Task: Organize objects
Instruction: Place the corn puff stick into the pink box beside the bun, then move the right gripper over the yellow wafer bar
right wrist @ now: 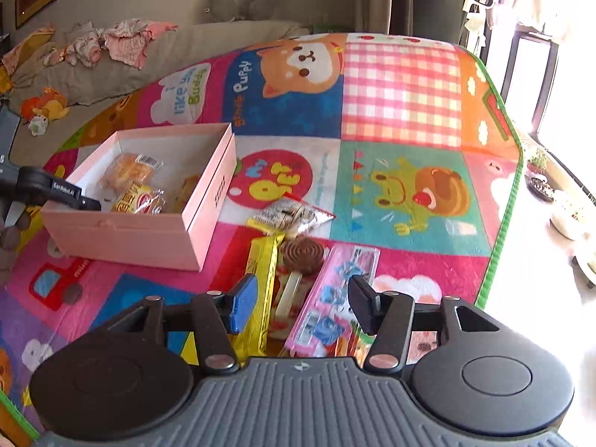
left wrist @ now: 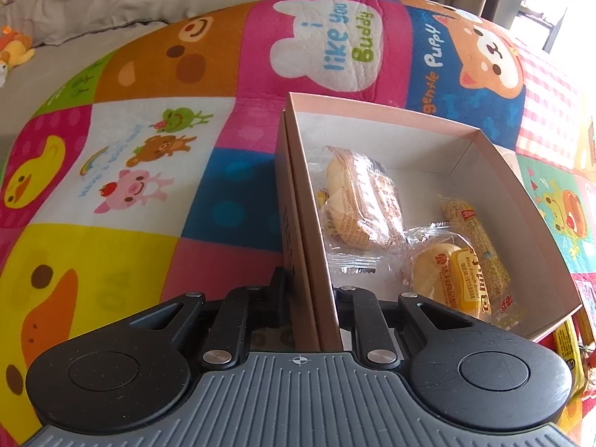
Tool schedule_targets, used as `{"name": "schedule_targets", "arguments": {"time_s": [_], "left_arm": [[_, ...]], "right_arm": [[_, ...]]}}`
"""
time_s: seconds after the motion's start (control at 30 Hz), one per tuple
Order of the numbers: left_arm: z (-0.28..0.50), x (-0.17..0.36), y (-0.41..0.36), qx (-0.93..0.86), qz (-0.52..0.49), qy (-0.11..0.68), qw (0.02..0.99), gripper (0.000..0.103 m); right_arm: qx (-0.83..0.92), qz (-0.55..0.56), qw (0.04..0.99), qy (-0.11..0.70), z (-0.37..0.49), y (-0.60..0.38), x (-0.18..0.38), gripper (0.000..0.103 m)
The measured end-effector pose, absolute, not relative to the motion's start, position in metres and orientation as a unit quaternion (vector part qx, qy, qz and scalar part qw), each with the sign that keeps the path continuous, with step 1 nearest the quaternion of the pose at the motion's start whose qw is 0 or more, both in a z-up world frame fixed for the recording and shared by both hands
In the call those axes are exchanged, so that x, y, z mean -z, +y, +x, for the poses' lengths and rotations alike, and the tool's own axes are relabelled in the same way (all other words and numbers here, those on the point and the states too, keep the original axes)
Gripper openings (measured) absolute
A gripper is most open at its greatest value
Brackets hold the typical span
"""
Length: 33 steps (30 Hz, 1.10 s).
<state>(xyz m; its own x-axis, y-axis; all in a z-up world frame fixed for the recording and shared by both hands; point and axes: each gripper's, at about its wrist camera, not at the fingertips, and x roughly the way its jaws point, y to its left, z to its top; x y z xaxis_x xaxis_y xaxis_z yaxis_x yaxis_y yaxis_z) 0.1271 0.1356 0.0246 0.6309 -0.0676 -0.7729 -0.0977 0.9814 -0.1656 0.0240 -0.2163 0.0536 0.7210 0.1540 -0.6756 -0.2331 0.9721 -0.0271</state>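
An open pink box (left wrist: 372, 123) lies on the play mat. It holds wrapped bread packs (left wrist: 363, 201), a yellow bun pack (left wrist: 447, 272) and a corn-like snack stick (left wrist: 476, 238). My left gripper (left wrist: 313, 287) is shut on the box's near side wall, one finger outside and one inside. In the right wrist view the box (right wrist: 130, 236) sits at the left, with a finger of my left gripper (right wrist: 67, 192) on its rim. My right gripper (right wrist: 303, 303) is open and empty above loose snacks: a yellow bar (right wrist: 262, 290), a chocolate swirl lollipop (right wrist: 302, 255) and a pink pack (right wrist: 335, 298).
A clear snack pack (right wrist: 292, 216) lies just beyond the lollipop. The colourful cartoon mat (right wrist: 402, 93) spreads far and right, ending at a green edge (right wrist: 499, 246). A sofa with clothes (right wrist: 111, 41) and plush toys (right wrist: 44, 108) stands behind. Plant pots (right wrist: 540, 178) sit on the floor at right.
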Motion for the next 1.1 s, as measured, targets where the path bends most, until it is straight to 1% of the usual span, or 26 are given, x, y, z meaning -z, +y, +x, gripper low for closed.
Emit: {"name": "schedule_targets", "arguments": {"time_s": [0.2,0.27,0.33,0.37,0.43,0.6,0.77,0.93,1.03,1.1], "left_arm": [[0.125,-0.025,0.135,-0.009,-0.096,0.433,0.896,0.018],[0.124,-0.025,0.135,-0.008,-0.097,0.434,0.896,0.018],[0.124,-0.025,0.135,-0.006,-0.097,0.434,0.896,0.018],[0.123,-0.025,0.135,-0.006,-0.097,0.434,0.896,0.018],[0.123,-0.025,0.135,-0.007,-0.097,0.434,0.896,0.018],[0.123,-0.026,0.135,-0.006,-0.097,0.433,0.896,0.018],[0.122,-0.026,0.136,-0.004,-0.096,0.433,0.896,0.019],[0.122,-0.025,0.136,-0.003,-0.098,0.429,0.898,0.019],[0.123,-0.025,0.135,-0.003,-0.094,0.432,0.897,0.019],[0.123,-0.026,0.134,-0.004,-0.091,0.434,0.896,0.019]], "right_arm": [[-0.119,-0.092,0.92,0.361,0.022,-0.181,-0.027,0.054],[-0.121,-0.089,0.917,0.368,0.028,-0.175,-0.023,0.05],[-0.123,-0.084,0.914,0.378,0.032,-0.172,-0.019,0.036],[-0.122,-0.088,0.913,0.38,0.032,-0.17,-0.018,0.034],[-0.13,-0.082,0.908,0.39,0.031,-0.171,-0.017,0.026],[-0.161,-0.061,0.891,0.419,0.016,-0.17,-0.016,0.025],[-0.151,-0.06,0.899,0.406,0.015,-0.168,-0.019,0.026],[-0.126,-0.058,0.908,0.396,0.033,-0.163,-0.017,0.027],[-0.116,-0.052,0.912,0.39,0.044,-0.159,-0.011,0.03],[-0.115,-0.053,0.916,0.381,0.044,-0.155,-0.009,0.03]]}}
